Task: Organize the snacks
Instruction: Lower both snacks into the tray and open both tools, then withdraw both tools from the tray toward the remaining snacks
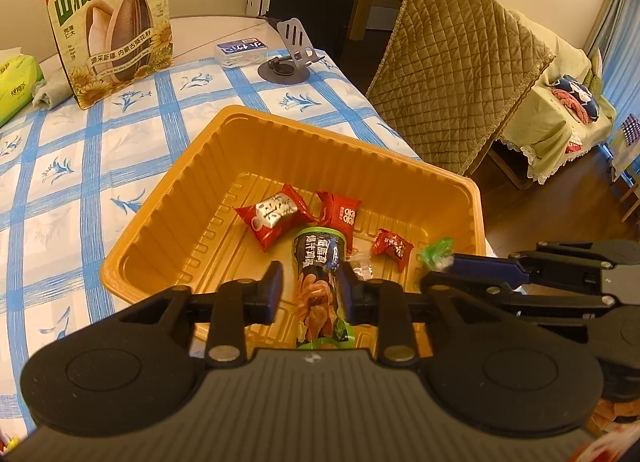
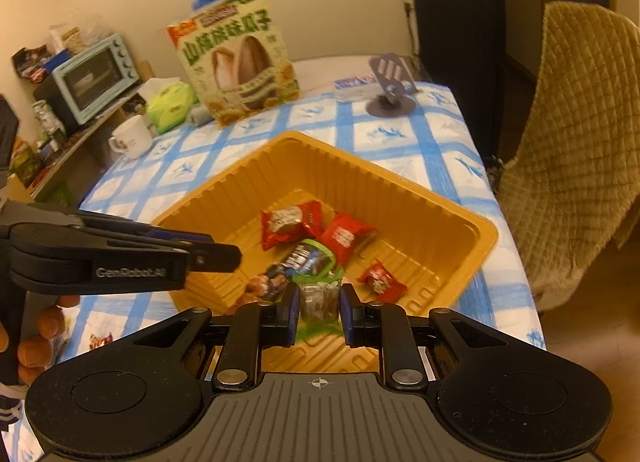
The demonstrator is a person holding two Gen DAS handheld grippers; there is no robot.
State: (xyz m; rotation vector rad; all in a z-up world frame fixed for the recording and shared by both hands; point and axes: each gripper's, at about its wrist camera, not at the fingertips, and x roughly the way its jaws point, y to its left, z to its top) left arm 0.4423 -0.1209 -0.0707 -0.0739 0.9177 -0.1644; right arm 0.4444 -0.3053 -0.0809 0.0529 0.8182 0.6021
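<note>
An orange plastic tray sits on the blue-checked tablecloth. Inside lie two red snack packets, a small red packet and a dark snack tube with green ends. My left gripper hangs over the tray; the tube lies between its jaws with a gap on the left side. My right gripper is shut on a small green-and-clear wrapped candy above the tray's near corner.
A large sunflower-seed bag stands at the table's far side, beside a tissue pack, a phone stand and a small box. A mug, shelf with toaster oven left; quilted chair right.
</note>
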